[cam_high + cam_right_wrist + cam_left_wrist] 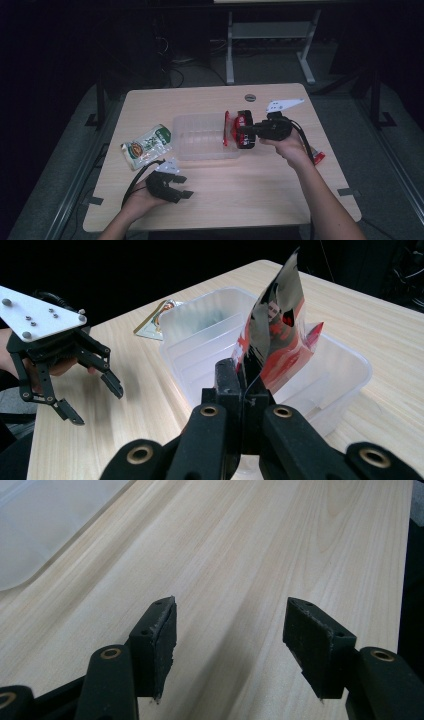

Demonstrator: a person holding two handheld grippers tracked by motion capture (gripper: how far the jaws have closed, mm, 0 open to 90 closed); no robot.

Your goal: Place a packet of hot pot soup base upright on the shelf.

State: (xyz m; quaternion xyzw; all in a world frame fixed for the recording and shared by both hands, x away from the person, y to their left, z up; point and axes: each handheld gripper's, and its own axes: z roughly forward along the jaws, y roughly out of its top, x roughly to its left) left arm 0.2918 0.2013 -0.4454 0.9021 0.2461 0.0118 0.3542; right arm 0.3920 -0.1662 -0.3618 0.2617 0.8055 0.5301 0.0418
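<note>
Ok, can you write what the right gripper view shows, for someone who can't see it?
The right tongs pinch a red and silver packet above a clear plastic bin on a wooden table. The left tongs hang open at the left, and a green packet lies behind the bin.

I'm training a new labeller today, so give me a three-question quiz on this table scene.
1. True or false: the right gripper is shut on the red packet.
2. The red packet is held over: A) the clear tub B) the green packet C) the bare table.
3. What is between the pads of the left gripper?

Key:
1. True.
2. A; it hangs above the tub's right end.
3. Nothing; the jaws stand open over bare table.
</note>
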